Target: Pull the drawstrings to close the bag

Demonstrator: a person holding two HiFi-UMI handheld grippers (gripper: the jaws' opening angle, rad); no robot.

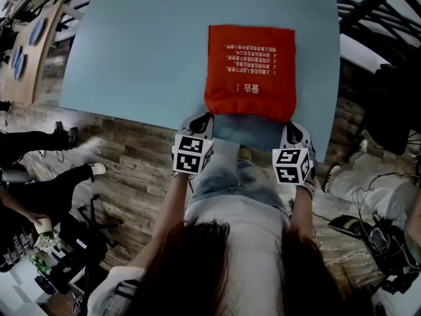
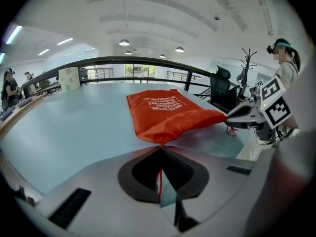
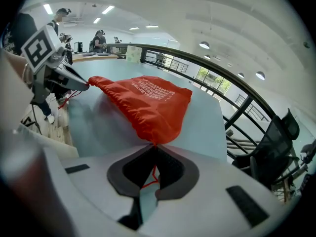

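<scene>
Desk [image 1: 131, 58]: we count one. It is the largest thing, with a pale blue, smooth, matte top and rounded corners.
Bag [image 1: 250, 71]: we count one, of thin orange-red cloth. It is nearly square, with several lines of white print. It lies on the desk at the edge near the person, and its wrinkled near hem is stretched between the two tongs.
Tongs: we count two, grey, with dark ribbed pads.
Left tongs [image 2: 160, 149]: closed together on the left drawstring [image 2: 160, 184], at the bag's corner.
Right tongs [image 3: 154, 148]: closed together on the right drawstring [image 3: 148, 182], at the other corner.
Marker cubes: we count two, white with black squares, one on each of the tongs [image 1: 191, 154] [image 1: 291, 165].
Drawstrings: we see two thin red cords, one inside each pair of pads.
</scene>
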